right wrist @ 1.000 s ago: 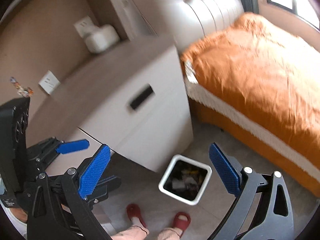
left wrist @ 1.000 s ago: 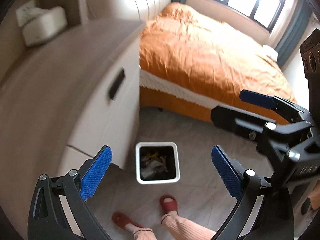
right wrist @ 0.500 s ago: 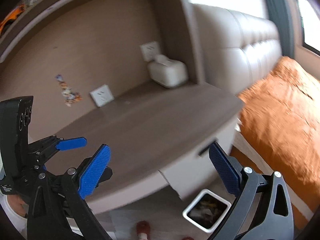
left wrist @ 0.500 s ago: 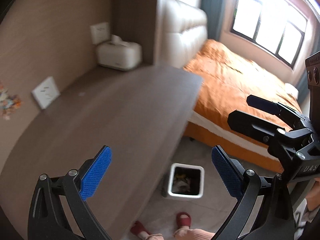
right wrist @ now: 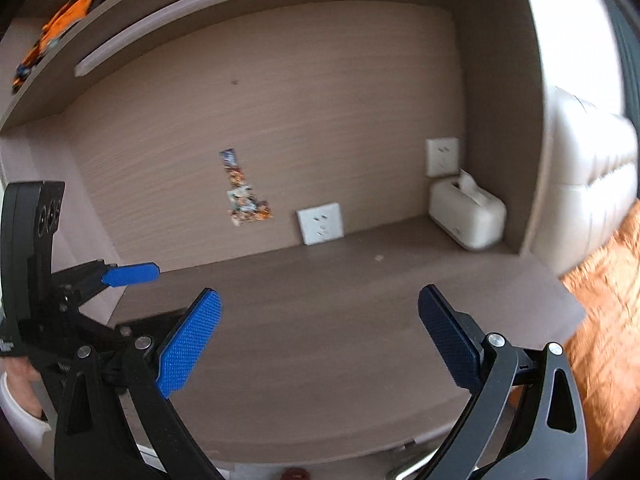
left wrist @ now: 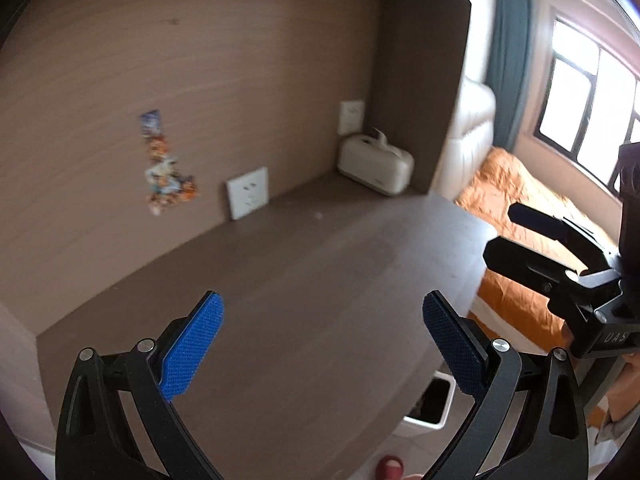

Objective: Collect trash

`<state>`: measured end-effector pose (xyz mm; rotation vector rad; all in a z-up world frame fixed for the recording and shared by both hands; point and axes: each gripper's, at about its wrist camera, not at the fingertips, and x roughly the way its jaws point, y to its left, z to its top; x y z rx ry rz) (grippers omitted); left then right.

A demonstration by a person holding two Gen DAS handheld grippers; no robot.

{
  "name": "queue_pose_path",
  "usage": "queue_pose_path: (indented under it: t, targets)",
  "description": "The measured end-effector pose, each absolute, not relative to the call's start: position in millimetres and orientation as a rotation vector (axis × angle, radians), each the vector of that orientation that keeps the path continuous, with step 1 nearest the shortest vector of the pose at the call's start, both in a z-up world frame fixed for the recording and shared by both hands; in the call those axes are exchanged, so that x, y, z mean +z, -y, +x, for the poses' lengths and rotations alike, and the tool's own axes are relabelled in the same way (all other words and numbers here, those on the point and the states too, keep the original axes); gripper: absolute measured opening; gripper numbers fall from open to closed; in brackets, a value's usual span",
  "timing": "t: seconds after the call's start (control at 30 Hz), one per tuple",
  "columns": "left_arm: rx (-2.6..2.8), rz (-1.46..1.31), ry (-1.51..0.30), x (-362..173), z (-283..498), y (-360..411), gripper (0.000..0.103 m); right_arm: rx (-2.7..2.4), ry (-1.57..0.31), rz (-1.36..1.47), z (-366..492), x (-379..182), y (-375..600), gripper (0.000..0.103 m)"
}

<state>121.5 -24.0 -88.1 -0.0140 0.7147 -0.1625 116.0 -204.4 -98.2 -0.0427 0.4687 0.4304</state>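
My left gripper [left wrist: 322,344] is open and empty above the brown desk top [left wrist: 304,280]. My right gripper [right wrist: 320,340] is open and empty over the same desk top [right wrist: 340,300]. The right gripper also shows at the right of the left wrist view [left wrist: 560,248], and the left gripper at the left of the right wrist view [right wrist: 120,280]. A white trash bin [left wrist: 430,408] with trash inside stands on the floor below the desk's front edge, partly hidden. A tiny pale speck [right wrist: 378,258] lies on the desk near the back.
A white tissue box [left wrist: 376,166] stands at the desk's back right corner, also in the right wrist view [right wrist: 466,216]. Two wall sockets [left wrist: 248,198] and colourful stickers [left wrist: 164,168] are on the back panel. An orange bed [left wrist: 520,184] lies to the right. A shelf with an orange toy car [right wrist: 80,12] hangs above.
Both grippers have tilted up from looking down at the bin and floor to looking at the desk top and back wall. The bin has slid to the bottom edge of view.
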Motion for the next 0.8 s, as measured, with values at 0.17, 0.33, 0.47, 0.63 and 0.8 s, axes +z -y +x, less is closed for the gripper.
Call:
queue_pose_path:
  t: [0.17, 0.33, 0.47, 0.63, 0.8]
  targets:
    - [-0.116, -0.051, -0.673, -74, 117, -13, 0.098, 0.473, -0.434, -0.078, 118, -86, 177, 0.098]
    - [-0.086, -0.053, -0.638, -60, 109, -38, 0.098, 0.496, -0.388, -0.103, 117, -73, 154, 0.098]
    - [-0.053, -0.051, -0.632, -56, 105, -54, 0.098, 0.521, -0.386, -0.113, 122, -72, 140, 0.098]
    - [-0.019, -0.056, -0.623, -50, 101, -68, 0.098, 0.546, -0.386, -0.128, 123, -71, 129, 0.098]
    - [-0.017, -0.078, -0.612, -45, 102, -76, 0.098, 0.548, -0.373, -0.146, 126, -68, 119, 0.098]
